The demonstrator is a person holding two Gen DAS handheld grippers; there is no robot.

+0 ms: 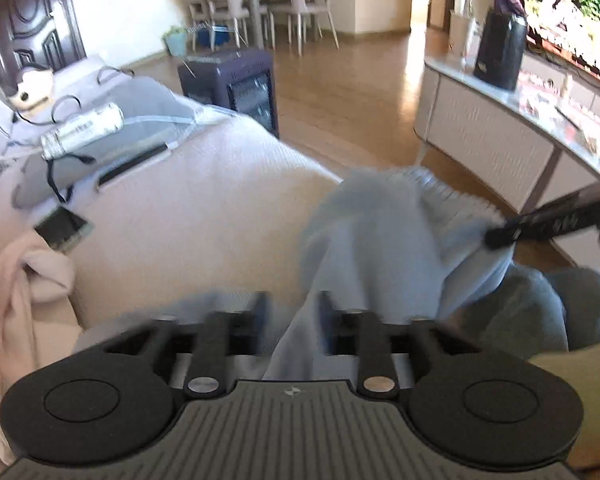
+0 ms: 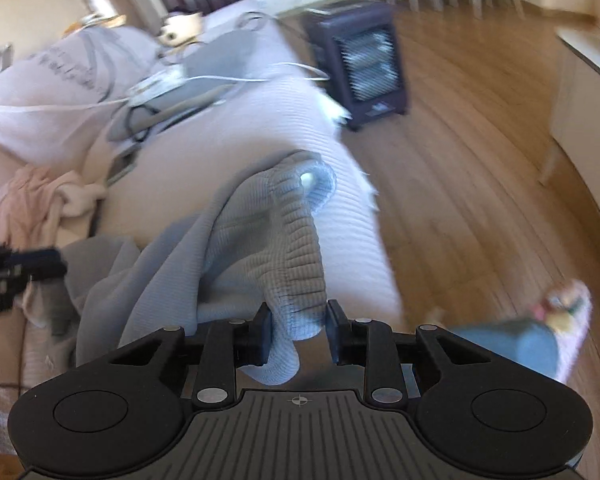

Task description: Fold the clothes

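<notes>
1. Task's thing: a light blue knit garment (image 2: 236, 240) with a ribbed band (image 2: 300, 264). It is held up over the near end of a cream ribbed sofa cover (image 1: 204, 216), partly draped on it; what kind of garment it is cannot be told.
2. Left claw (image 1: 290, 320): cloth passes between the fingers, and it looks clenched on a smooth part of the garment, though blur leaves the contact unsure.
3. Right claw (image 2: 298, 330): the fingers straddle the ribbed band. A gap shows on the right side, so whether it is clenched cannot be told.
4. Handling, as a judgement: soft, limp and light, with no stiffness; it sags between the holds. The knit should give friction, and the thick ribbed band offers the firmest hold.
5. Orientation: the band runs from the right claw away along the sofa cover, ending at a curled cuff-like edge (image 2: 320, 184). That is the visible long axis; the body hangs toward the left claw.
6. The garment is bunched, not flat or squared.
</notes>
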